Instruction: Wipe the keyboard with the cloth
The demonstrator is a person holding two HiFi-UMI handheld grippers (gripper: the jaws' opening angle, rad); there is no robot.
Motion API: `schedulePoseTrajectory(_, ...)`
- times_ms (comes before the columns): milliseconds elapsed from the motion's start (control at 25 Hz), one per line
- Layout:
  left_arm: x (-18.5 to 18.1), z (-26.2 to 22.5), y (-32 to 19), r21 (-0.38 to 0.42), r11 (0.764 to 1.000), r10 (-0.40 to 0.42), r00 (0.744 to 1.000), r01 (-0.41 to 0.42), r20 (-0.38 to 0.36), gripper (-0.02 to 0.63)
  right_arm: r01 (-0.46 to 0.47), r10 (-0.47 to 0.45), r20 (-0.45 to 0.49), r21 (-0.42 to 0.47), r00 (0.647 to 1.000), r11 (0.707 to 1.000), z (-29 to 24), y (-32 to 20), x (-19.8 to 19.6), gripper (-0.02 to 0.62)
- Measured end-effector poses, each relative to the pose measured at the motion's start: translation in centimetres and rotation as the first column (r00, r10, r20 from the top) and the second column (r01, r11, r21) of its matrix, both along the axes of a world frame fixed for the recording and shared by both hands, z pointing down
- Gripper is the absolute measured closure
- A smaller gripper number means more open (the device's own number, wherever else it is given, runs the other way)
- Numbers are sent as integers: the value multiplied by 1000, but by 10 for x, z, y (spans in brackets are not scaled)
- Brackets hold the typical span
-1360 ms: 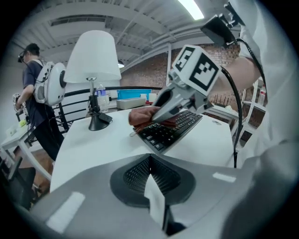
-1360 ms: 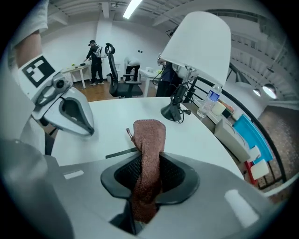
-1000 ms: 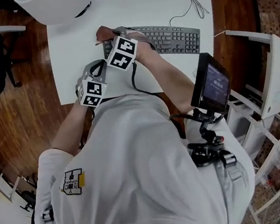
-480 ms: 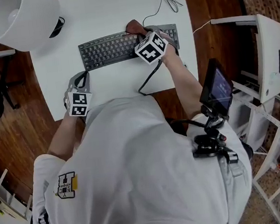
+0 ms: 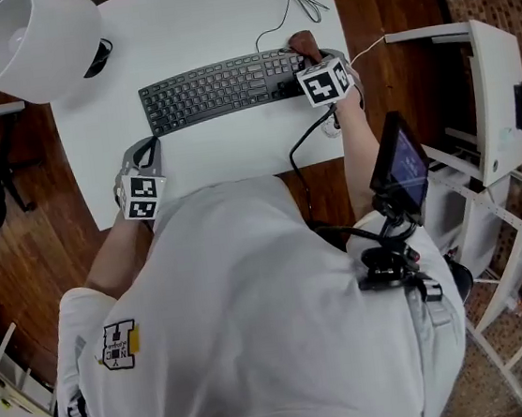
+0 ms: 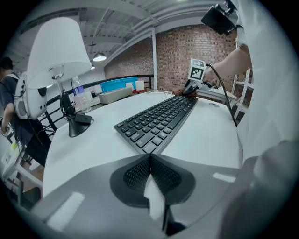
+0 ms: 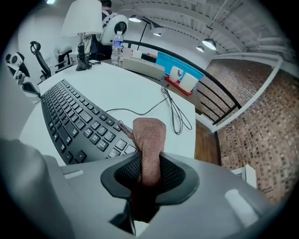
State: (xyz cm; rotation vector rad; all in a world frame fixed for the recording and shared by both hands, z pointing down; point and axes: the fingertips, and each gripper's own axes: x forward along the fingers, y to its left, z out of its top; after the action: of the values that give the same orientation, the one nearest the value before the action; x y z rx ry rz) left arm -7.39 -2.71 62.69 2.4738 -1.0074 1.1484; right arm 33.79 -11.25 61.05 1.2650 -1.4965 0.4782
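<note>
Having swept rightward, the right gripper (image 7: 149,173) is pinching a brown terry cloth (image 7: 148,133) at the right end of the black keyboard (image 5: 218,90), mid-wipe; the closed, empty left gripper (image 6: 150,173) is waiting. Next, probably, a return stroke.

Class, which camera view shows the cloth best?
The right gripper view: the cloth sits close-up, pinched in the right gripper. The head view shows only a tip; the left gripper view, a distant speck.
</note>
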Motion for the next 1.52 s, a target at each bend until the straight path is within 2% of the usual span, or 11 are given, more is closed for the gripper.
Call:
schedulePoseTrajectory(280,1,2,1,7,1000,3,1000,-3,-25,606,-15,16,-29,16,999,1000,-6,-1,-7,502)
schedulePoseTrajectory(400,3,3,2,6,1000,6,999,-5,-42,606,69,-69,-2,49,998,996,-22,-4,-55,502)
schedulePoseTrajectory(520,2,3,1,9,1000,6,998,-5,-56,606,203,-208,62,79,976,976,-34,-6,-139,502)
schedulePoseTrajectory(600,2,3,1,10,1000,10,998,-10,-64,606,323,-333,116,95,936,942,-38,-4,-209,502)
schedulePoseTrajectory(640,3,3,2,11,1000,16,998,-15,-67,606,389,-400,135,102,906,916,-38,-1,-245,502)
schedulePoseTrajectory(760,6,3,7,10,999,40,997,-39,-63,606,568,-580,161,115,799,815,-33,8,-341,502)
schedulePoseTrajectory(880,7,7,11,-4,999,53,997,-54,-46,606,683,-688,137,85,713,725,-15,15,-397,502)
schedulePoseTrajectory(960,4,8,12,-11,998,55,998,-55,-37,606,708,-708,127,51,695,704,-1,17,-408,502)
schedulePoseTrajectory(1240,-4,5,5,-11,999,52,998,-52,-34,606,682,-678,146,29,721,731,0,16,-398,502)
schedulePoseTrajectory(1520,0,5,3,-9,998,68,997,-68,-32,606,587,-584,126,13,802,810,1,8,-334,502)
